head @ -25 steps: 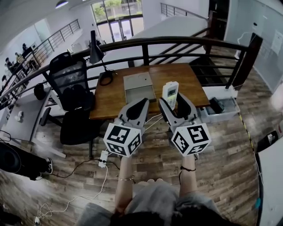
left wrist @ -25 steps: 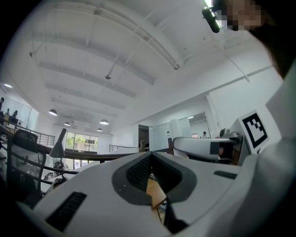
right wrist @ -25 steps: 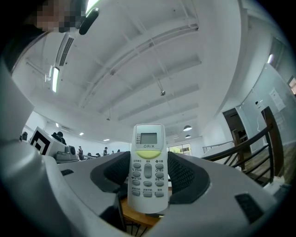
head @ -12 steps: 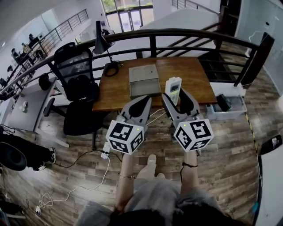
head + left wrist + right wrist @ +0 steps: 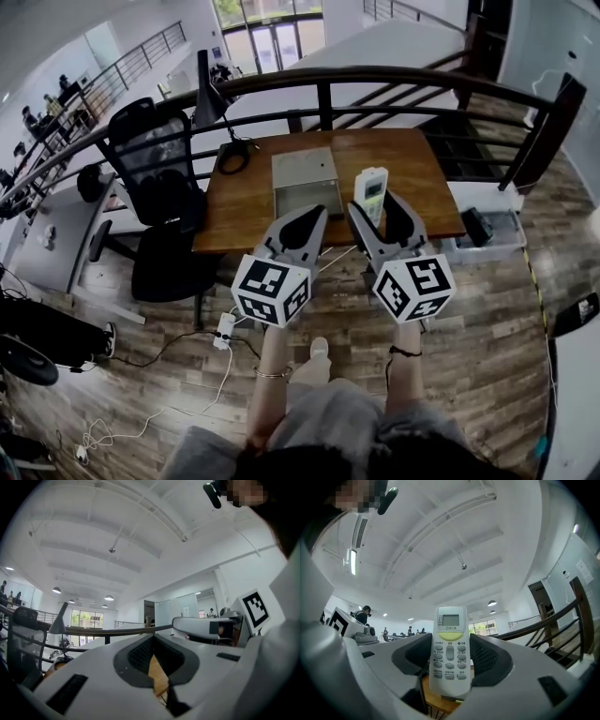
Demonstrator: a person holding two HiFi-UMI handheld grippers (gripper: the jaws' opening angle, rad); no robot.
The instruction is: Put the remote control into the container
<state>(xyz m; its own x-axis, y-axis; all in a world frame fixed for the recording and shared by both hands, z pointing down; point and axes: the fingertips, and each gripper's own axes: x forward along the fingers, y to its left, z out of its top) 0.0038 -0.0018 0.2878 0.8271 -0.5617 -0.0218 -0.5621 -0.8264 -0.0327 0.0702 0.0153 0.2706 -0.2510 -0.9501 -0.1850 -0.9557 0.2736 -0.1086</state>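
Note:
A white remote control [image 5: 370, 191] [image 5: 450, 648] with a small screen and grey buttons stands upright between the jaws of my right gripper [image 5: 374, 213] [image 5: 451, 667], which is shut on it. The gripper holds it in the air over the near edge of the wooden desk [image 5: 246, 204]. The container is a grey open box [image 5: 306, 181] on the middle of the desk, just left of the remote. My left gripper [image 5: 305, 228] [image 5: 153, 660] hovers beside the right one with its jaws closed together and nothing between them.
A black office chair [image 5: 155, 173] stands left of the desk. A black lamp [image 5: 208, 89] and a coiled cable [image 5: 231, 155] sit at the desk's far left corner. A dark railing [image 5: 375, 75] runs behind the desk. A white crate [image 5: 487, 230] and floor cables [image 5: 178, 342] lie nearby.
The view has shifted a little, with the desk now slightly nearer and lower in the frame. Both grippers keep their pose, and the remote stays held in the right one.

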